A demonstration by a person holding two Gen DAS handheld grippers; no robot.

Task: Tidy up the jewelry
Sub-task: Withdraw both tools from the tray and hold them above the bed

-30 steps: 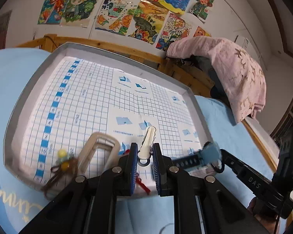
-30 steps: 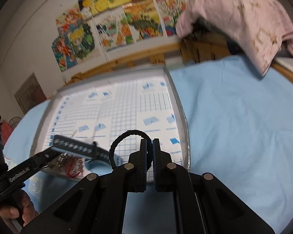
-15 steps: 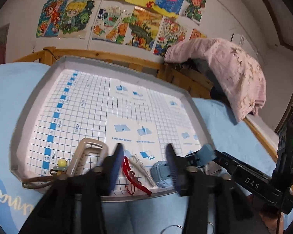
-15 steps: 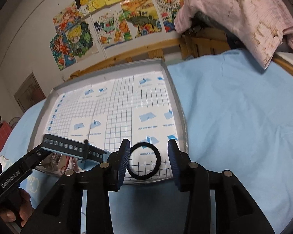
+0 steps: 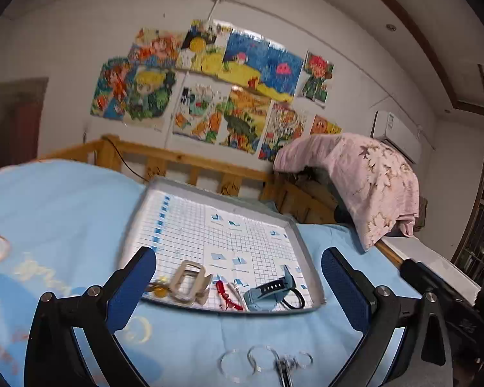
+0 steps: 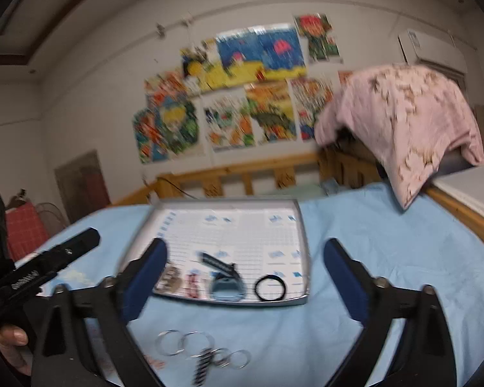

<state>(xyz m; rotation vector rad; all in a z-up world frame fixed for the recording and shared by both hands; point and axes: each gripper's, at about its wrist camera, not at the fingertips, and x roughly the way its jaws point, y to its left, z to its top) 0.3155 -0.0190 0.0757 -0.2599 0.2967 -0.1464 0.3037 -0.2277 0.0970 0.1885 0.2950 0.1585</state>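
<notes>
left tool (image 5: 238,277) – we see it opening, nothing between | right tool (image 6: 245,269) – opening, nothing between | black round hair tie (image 6: 270,288) lies in grey grid-lined tray's (image 6: 301,225) near right corner, on light-blue bed sheet (image 6: 387,242)

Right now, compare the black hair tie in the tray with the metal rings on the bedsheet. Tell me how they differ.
The black hair tie is a single dark, matte loop; the metal rings are several thin, shiny loops bunched together with a small striped piece among them. The hair tie lies inside the grey tray, at its near right corner; the rings lie outside it on the blue bedsheet, nearer the camera. Both are round and lie flat, and neither is in a hand-held gripper.
</notes>
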